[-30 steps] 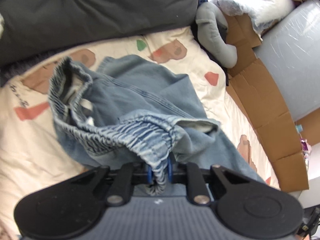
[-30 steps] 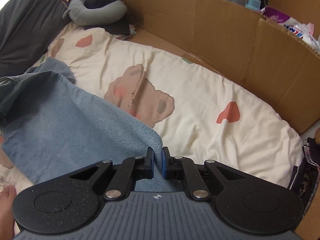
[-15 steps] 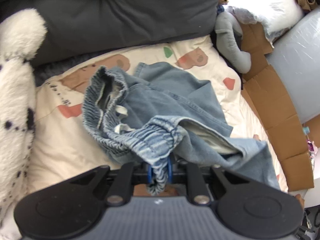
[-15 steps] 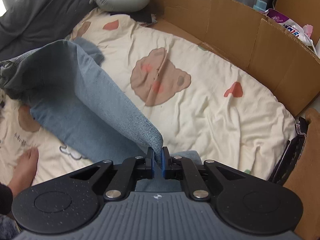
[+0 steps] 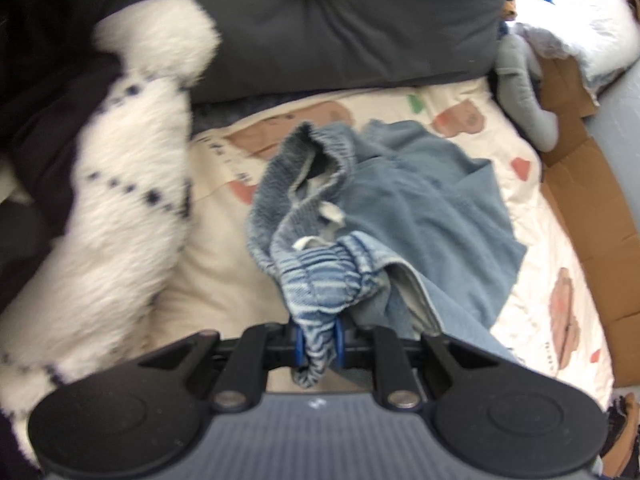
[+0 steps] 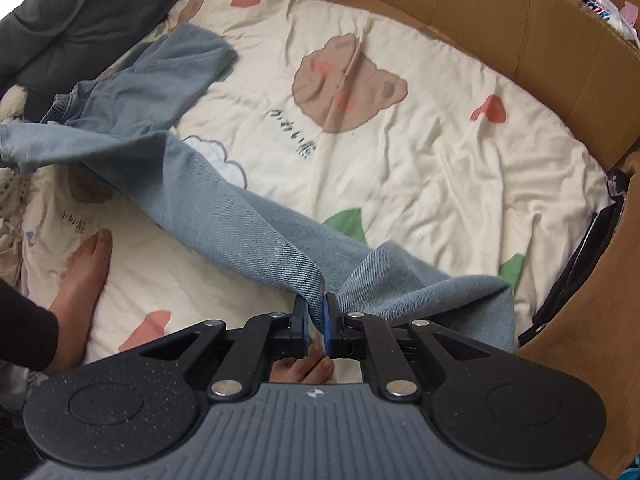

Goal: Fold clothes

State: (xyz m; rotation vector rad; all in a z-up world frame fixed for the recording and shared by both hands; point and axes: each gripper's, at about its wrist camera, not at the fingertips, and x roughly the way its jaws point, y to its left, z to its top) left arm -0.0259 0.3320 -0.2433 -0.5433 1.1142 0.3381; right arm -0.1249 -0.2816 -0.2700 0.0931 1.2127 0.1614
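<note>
Fluffy blanket (image 5: 120, 200): at the far left of my left camera I see a white furry throw with dark dots, blurred, lying against a dark grey cushion (image 5: 340, 28).
Left gripper (image 5: 319, 340): I have it clamped on the gathered elastic waistband of the jeans (image 5: 400, 216); the striped band bunches up between the blue pads and a loop of it hangs out below them.
Jeans, left view: they sit in a loose heap on the bedsheet (image 5: 208, 280), waist opening gaping toward the cushion, one leg trailing off to the lower right.
Neck pillow (image 5: 528, 92): grey, curved, at the right edge of the sheet beside the cardboard (image 5: 592, 216).
Foot (image 6: 84, 276): in my right camera a bare foot rests on the sheet at the lower left (a second set of toes shows under the gripper).
Jeans, right view (image 6: 240, 220): one leg stretches as a lifted band from the crumpled waist at the upper left down to my claw; the other leg lies flat on the sheet further up.
Right gripper (image 6: 315, 322): closed tight on a pinched fold of denim near the hem end, which drapes off to the right.
Bedsheet (image 6: 440, 152): cream, with bear, heart and leaf prints, wrinkled.
Cardboard wall (image 6: 560, 48): stands along the sheet's far and right sides.
</note>
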